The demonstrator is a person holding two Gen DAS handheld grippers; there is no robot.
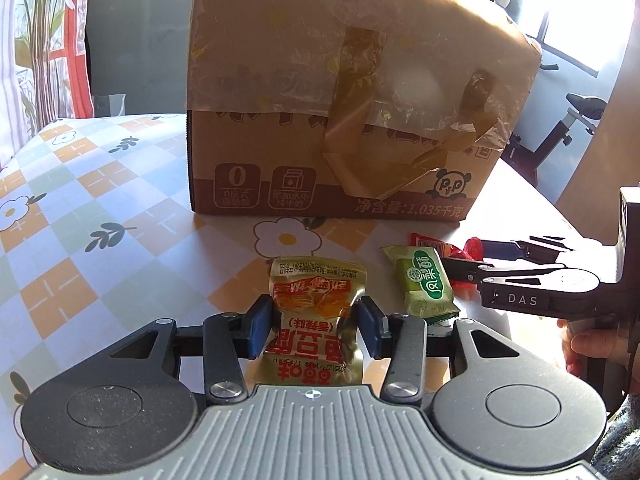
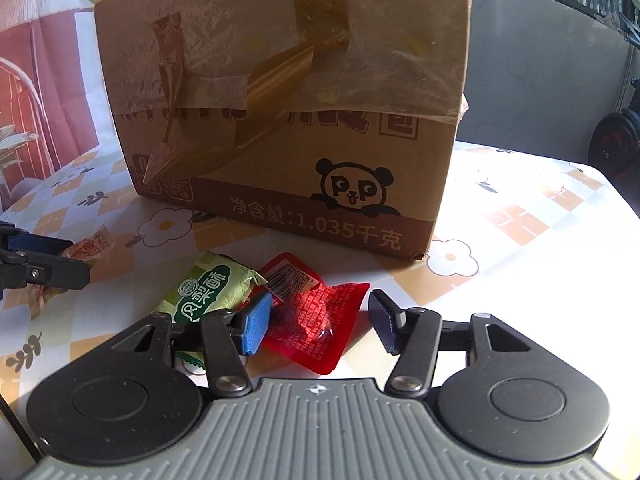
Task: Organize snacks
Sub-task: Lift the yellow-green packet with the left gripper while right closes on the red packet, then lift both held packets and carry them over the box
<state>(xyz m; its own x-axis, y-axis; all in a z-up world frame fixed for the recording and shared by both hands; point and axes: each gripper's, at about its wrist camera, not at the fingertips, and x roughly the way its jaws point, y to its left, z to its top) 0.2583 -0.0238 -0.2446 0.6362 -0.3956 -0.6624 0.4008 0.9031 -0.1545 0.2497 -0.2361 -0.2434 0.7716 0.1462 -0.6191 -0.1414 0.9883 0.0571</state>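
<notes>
Left gripper [image 1: 314,326] clamps the gold packet [image 1: 312,320] — only the right view shows right gripper [image 2: 320,322] released over the red sachet [image 2: 320,320].

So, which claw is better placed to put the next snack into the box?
Left. The left claw is already shut on the gold pack. The right claw stands open over the red pack, gripping nothing.
</notes>
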